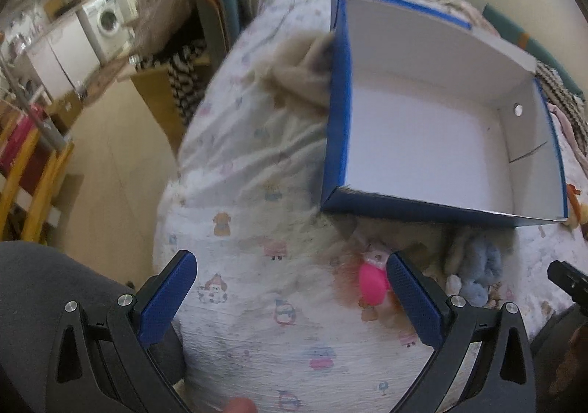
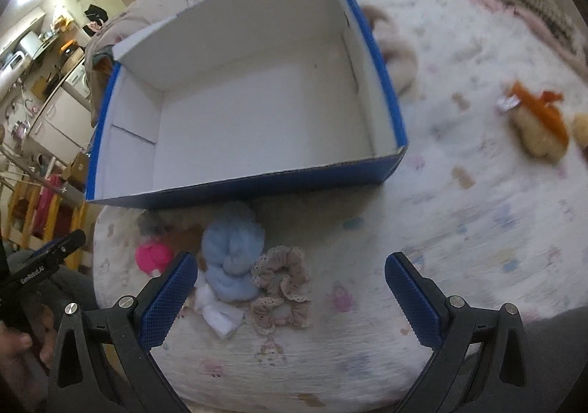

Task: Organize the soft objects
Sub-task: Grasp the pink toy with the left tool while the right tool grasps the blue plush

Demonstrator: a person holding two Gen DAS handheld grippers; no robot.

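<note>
Both grippers gape wide over the bed, holding nothing.
Left gripper (image 1: 290,299) and right gripper (image 2: 286,297) hover above the bedsheet (image 2: 459,229); blue yarn (image 2: 231,258) and pink toy (image 2: 152,256) lie beside the box's (image 2: 257,188) near wall; only the right view shows the scrunchie (image 2: 283,289).

Bed (image 2: 422,266) w/ cartoon-print sheet, carrying box + soft items.
Blue box (image 2: 257,185), white inside, sits mid-bed. Just in front: pink toy (image 2: 152,255), light-blue plush (image 2: 231,258), beige scrunchie (image 2: 283,288), white cloth (image 2: 217,313). Orange-scarfed plush (image 2: 540,126) to its right, beige plush (image 1: 297,74) against its left wall.
</note>
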